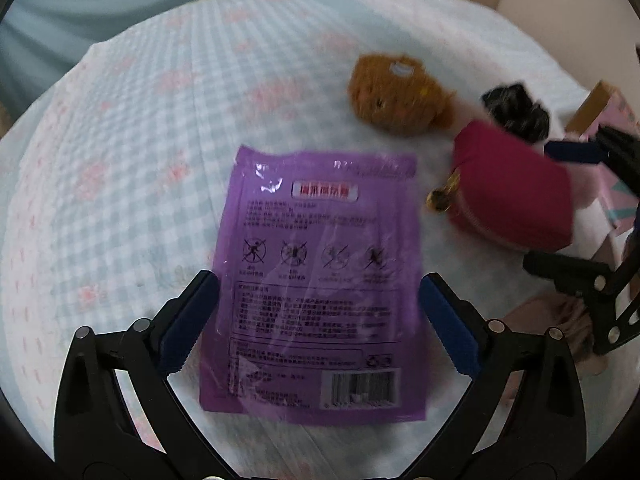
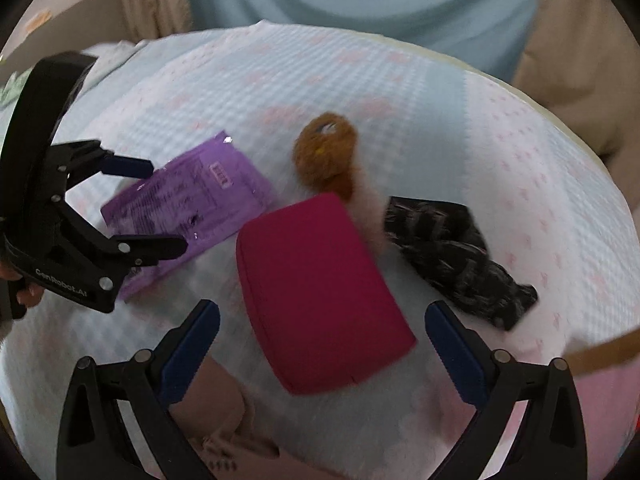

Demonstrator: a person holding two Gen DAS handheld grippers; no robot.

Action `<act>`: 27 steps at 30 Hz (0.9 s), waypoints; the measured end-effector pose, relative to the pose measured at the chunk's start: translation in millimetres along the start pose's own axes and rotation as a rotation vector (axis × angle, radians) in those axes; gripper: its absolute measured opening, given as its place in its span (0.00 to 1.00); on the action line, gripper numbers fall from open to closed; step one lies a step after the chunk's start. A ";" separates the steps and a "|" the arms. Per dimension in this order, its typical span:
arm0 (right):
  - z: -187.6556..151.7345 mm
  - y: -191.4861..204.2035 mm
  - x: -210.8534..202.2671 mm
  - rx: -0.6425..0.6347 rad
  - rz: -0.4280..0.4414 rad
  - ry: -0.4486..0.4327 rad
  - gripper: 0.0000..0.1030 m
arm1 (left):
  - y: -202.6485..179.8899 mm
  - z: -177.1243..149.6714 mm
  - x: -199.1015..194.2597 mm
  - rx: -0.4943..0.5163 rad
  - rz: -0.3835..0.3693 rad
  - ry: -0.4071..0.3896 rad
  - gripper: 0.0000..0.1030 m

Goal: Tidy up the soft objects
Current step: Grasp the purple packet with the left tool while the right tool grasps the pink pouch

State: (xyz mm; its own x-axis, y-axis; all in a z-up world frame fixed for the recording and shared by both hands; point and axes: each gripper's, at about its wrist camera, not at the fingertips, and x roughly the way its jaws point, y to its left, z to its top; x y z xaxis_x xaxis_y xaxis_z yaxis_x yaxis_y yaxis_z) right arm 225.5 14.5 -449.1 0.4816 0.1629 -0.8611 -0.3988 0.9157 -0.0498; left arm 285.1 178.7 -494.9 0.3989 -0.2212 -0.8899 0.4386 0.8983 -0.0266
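On the checked bedcover we list: purple packet, brown plush toy, red pouch, black fabric. We hold the left gripper spread wide, straddling the packet. Our right gripper gapes over the pouch, grasping nothing.

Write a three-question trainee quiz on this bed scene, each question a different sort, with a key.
1. True or false: the left gripper is shut on the purple packet.
2. Which item lies between the open fingers of the right gripper? A) brown plush toy B) red pouch C) black fabric piece
3. Fill in: all items rest on a checked ____.

Key: 1 false; 2 B; 3 bedsheet.
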 end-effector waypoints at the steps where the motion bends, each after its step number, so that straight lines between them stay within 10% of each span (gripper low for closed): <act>1: 0.8 0.9 4.0 -0.014 0.004 0.007 0.92 | -0.4 -0.3 3.1 0.009 0.010 0.008 0.97; 11: 11.5 8.8 32.1 -0.080 0.018 0.068 0.67 | 6.0 14.1 19.4 0.019 -0.012 0.054 0.96; 19: 10.1 20.3 25.9 -0.076 -0.001 0.074 0.50 | 24.2 21.2 5.3 -0.016 0.010 0.048 0.43; 27: 12.2 15.5 17.9 0.042 0.011 0.067 0.41 | 38.9 25.4 -6.0 -0.055 0.025 0.048 0.29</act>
State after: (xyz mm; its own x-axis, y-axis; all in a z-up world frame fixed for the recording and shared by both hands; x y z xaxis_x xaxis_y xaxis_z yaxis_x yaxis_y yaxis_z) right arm 237.5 36.1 -459.1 0.4241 0.1491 -0.8933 -0.3698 0.9289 -0.0205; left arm 320.2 205.3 -479.1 0.3695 -0.1812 -0.9114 0.3837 0.9230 -0.0279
